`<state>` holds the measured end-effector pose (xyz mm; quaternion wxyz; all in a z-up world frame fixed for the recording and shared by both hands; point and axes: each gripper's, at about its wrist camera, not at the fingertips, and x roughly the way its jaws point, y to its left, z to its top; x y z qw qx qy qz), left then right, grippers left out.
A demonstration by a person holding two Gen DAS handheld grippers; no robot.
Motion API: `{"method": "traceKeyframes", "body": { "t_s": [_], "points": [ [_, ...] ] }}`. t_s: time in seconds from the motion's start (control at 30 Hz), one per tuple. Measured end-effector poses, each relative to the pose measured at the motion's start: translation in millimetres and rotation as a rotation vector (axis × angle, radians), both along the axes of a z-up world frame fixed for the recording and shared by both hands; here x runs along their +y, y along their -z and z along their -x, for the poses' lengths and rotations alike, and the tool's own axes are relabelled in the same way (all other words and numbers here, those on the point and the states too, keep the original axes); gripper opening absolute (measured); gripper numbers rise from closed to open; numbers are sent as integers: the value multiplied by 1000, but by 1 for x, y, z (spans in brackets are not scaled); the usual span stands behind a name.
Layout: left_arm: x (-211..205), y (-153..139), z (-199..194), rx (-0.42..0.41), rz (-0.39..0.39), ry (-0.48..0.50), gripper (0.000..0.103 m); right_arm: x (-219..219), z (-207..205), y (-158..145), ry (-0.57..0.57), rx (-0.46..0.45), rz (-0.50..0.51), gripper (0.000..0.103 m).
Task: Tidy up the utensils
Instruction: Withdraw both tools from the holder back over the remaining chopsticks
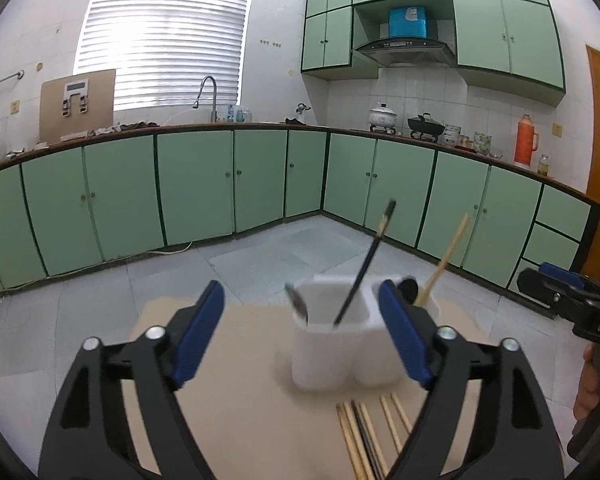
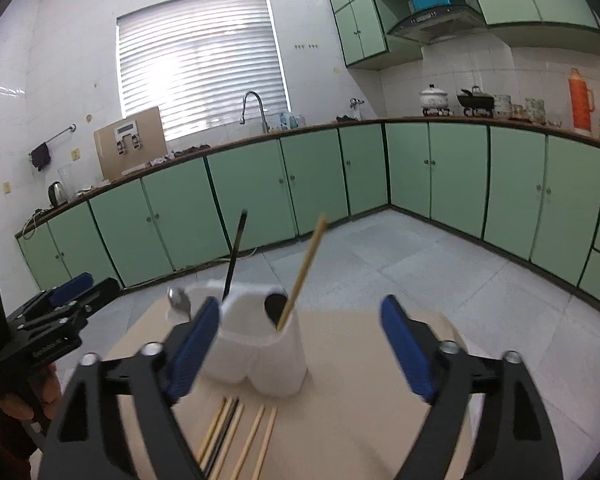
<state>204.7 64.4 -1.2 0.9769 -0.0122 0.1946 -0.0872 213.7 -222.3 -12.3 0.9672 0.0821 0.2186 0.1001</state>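
A white utensil holder (image 1: 332, 356) (image 2: 256, 356) with several compartments stands on a beige table (image 1: 240, 412) (image 2: 340, 420). In it stand a black chopstick (image 1: 366, 262) (image 2: 234, 256), a wooden chopstick (image 1: 446, 260) (image 2: 304, 272), a metal spoon (image 1: 298, 304) (image 2: 179, 301) and a black spoon (image 1: 408, 288) (image 2: 275, 304). Several loose chopsticks (image 1: 374, 436) (image 2: 236, 436) lie on the table in front of it. My left gripper (image 1: 300, 336) (image 2: 66, 300) is open and empty, just before the holder. My right gripper (image 2: 300, 352) (image 1: 560, 288) is open and empty, to the holder's right.
The table's far edge (image 1: 260, 304) lies just behind the holder, with grey tiled floor (image 1: 260, 256) beyond. Green kitchen cabinets (image 1: 196, 184) with a counter, sink tap (image 1: 208, 96) and pots (image 1: 382, 118) line the far walls. A hand (image 1: 592, 376) holds the right gripper.
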Motion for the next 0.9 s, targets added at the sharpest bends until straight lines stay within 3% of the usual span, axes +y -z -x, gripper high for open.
{"method": "traceKeyframes", "body": {
  "t_s": [0.07,0.17,0.37,0.9],
  "points": [
    [2,10,14,3,-5,-11,87,-1,11,10,1,16,-13,93],
    [1,27,36,22,-43,-11,89,0,29,26,14,41,-4,97],
    [3,57,66,78,-70,-9,91,8,58,51,38,77,29,97],
    [5,102,112,179,-115,9,91,29,117,101,31,177,74,97]
  ]
}}
